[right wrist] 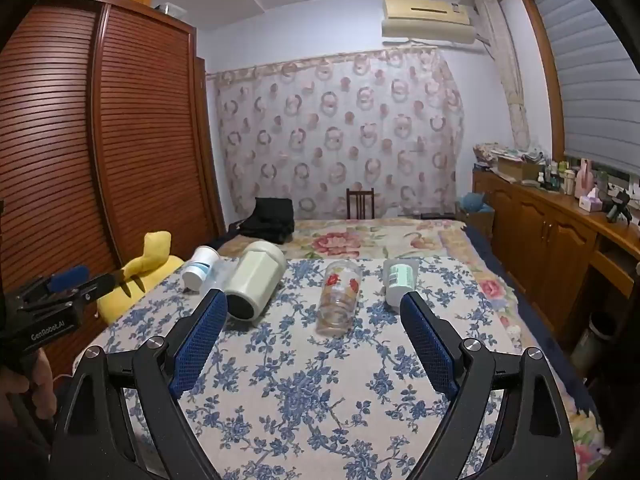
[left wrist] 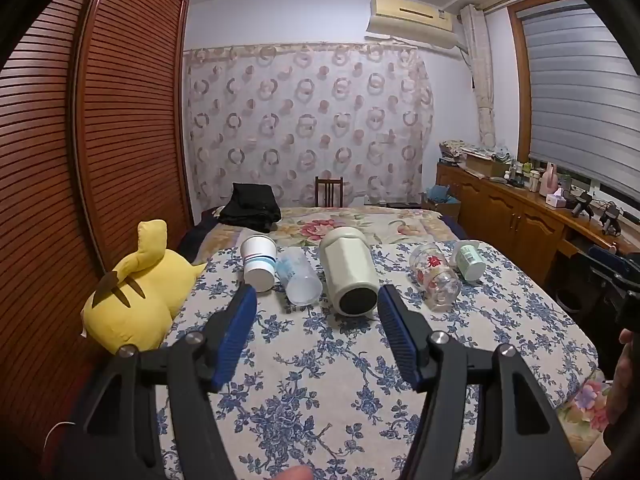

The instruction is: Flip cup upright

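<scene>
Left wrist view: five cups lie tipped over in a row on the bed [left wrist: 320,360], big cream cup [left wrist: 350,270] at 12 o'clock just past the wide, empty left claw [left wrist: 318,300]. Right claw [right wrist: 313,306] is wide too, glass cup [right wrist: 338,300] between its fingers. Yellow plush [left wrist: 136,300] at 9.

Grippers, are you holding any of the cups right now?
No. The left gripper and the right gripper both have their jaws wide open with nothing between them. The cups, like the big cream cup, lie on their sides on the bed.
</scene>
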`<action>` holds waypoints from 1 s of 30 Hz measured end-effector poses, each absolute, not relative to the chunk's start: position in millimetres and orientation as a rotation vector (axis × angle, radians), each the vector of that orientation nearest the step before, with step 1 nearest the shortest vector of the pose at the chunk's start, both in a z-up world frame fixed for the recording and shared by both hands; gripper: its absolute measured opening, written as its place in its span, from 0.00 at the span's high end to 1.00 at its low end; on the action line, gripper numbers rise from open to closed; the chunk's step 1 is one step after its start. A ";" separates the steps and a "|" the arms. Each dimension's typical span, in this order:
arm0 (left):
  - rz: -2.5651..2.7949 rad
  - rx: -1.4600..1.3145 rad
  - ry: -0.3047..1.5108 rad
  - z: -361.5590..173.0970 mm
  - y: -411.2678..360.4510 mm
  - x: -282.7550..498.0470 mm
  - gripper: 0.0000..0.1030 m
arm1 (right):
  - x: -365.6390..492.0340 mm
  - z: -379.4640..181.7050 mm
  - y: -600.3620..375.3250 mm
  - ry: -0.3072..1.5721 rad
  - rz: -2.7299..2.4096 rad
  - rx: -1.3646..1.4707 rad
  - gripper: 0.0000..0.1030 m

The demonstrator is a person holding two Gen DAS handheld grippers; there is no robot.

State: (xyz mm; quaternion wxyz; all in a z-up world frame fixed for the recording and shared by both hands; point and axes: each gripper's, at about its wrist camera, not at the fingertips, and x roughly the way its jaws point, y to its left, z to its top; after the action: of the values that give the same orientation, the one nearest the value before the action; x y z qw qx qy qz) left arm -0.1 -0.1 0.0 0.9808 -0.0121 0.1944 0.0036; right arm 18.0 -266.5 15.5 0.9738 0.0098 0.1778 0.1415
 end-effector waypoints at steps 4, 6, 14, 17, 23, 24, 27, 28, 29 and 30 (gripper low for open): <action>0.008 -0.026 0.393 -0.2 -0.2 0.3 0.39 | 17.3 15.8 -266.0 0.355 0.285 0.019 0.13; 0.006 -0.026 0.389 0.1 -0.1 -0.2 0.39 | 16.7 16.3 -265.6 0.353 0.283 0.018 0.13; 0.006 -0.025 0.386 -0.3 0.1 -2.6 0.39 | 17.5 15.5 -265.7 0.356 0.284 0.019 0.13; 0.005 -0.025 0.385 1.4 0.8 -0.8 0.39 | 17.2 15.4 -265.4 0.355 0.283 0.018 0.13; 0.004 -0.025 0.383 1.3 1.1 -1.3 0.39 | 17.4 15.3 -265.6 0.356 0.282 0.018 0.13; 0.005 -0.025 0.382 0.9 0.8 -1.3 0.39 | 17.4 15.2 -265.6 0.356 0.283 0.018 0.13; 0.005 -0.025 0.381 0.7 0.8 -1.4 0.39 | 17.4 15.1 -265.6 0.356 0.283 0.019 0.13; 0.005 -0.025 0.381 0.6 0.7 -1.4 0.39 | 17.3 15.1 -265.7 0.355 0.283 0.020 0.13; 0.005 -0.025 0.381 0.6 0.8 -1.4 0.39 | 17.6 15.1 -265.4 0.356 0.283 0.018 0.13; 0.005 -0.025 0.381 0.7 0.7 -1.4 0.39 | 17.5 15.1 -265.2 0.356 0.284 0.017 0.13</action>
State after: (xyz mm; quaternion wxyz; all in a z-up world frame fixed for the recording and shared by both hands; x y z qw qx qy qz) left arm -1.4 0.7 0.7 0.9819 -0.0125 0.1892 0.0024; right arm 17.5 -265.2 15.1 0.9741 0.0085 0.1766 0.1407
